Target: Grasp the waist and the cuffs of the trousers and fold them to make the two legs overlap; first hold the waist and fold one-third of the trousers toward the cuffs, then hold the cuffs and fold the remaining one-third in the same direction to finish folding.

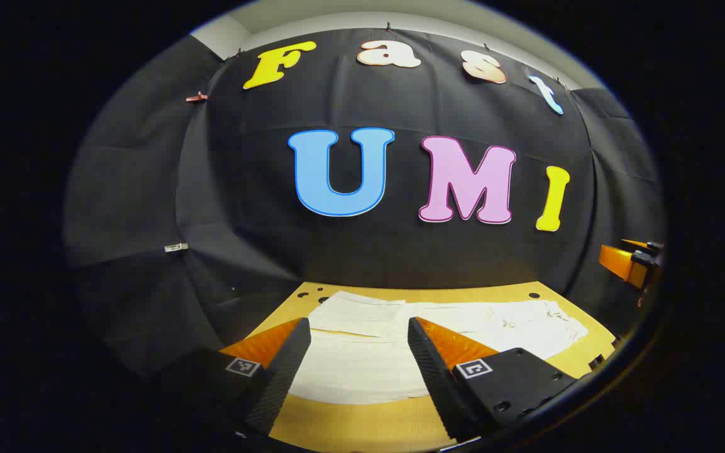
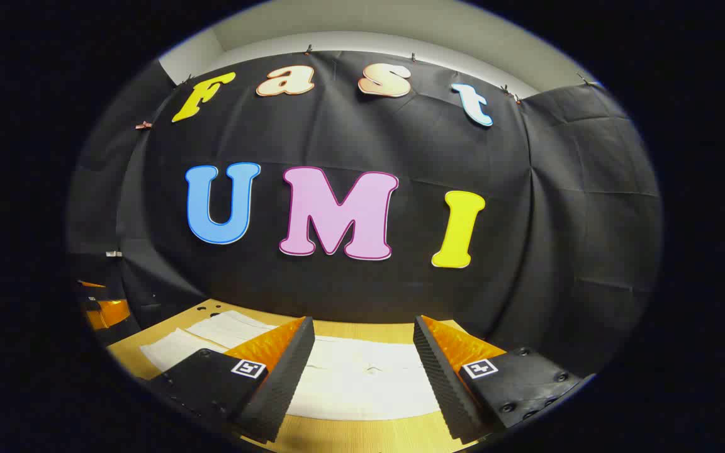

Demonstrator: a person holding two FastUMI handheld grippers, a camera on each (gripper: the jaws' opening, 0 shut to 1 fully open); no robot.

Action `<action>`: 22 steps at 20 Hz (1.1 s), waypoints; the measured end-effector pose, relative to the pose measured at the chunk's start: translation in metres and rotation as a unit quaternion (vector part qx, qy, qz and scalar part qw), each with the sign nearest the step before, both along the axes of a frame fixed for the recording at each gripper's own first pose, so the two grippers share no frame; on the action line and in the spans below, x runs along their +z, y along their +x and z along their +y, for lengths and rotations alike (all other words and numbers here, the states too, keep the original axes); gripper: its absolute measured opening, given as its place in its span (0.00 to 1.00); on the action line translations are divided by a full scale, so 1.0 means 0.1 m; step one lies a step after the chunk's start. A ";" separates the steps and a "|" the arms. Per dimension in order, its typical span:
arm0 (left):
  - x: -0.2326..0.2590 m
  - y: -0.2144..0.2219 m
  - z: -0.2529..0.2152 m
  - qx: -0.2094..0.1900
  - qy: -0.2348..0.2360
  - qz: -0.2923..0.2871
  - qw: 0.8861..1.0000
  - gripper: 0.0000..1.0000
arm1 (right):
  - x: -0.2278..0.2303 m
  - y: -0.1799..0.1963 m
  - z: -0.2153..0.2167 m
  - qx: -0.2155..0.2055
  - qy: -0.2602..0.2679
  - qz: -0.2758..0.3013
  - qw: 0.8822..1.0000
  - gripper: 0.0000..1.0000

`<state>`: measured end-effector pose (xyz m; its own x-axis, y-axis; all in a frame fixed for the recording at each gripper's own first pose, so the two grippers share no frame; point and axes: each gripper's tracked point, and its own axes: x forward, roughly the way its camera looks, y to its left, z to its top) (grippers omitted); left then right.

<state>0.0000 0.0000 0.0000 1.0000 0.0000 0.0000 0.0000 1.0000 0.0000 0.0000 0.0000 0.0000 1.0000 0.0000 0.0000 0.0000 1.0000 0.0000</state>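
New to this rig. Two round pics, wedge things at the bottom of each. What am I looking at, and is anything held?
No robot arm here: a person carries a handheld two-finger gripper in each hand, and a fisheye camera rides on each one, looking forward along its fingers. The wedges at the bottom are those fingers.

The left gripper view shows the left gripper, with its fingers spread apart over the white trousers, which lie flat on a wooden table. At the right edge of that view, farther off, is the other gripper.

The right gripper view shows the right gripper, also open, above the same trousers, with the left one at the far left edge.

Nothing is held: both grippers are open above the cloth and the trousers lie unfolded.
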 end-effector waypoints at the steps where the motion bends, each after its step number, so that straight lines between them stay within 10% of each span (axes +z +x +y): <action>1: 0.01 0.03 -0.02 -0.004 0.004 0.000 1.000 0.97 | -0.02 0.02 -0.02 -0.001 0.000 0.002 1.000 0.97; 22: -0.03 0.35 -0.27 0.001 0.017 0.019 1.000 0.97 | -0.35 0.45 -0.38 0.043 -0.052 0.027 0.997 0.97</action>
<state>0.0348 -0.0273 -0.0029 0.9993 0.0018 -0.0376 -0.0005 0.9994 0.0343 0.0449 -0.0380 -0.0352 0.9949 0.0831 -0.0578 -0.0886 0.9909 -0.1009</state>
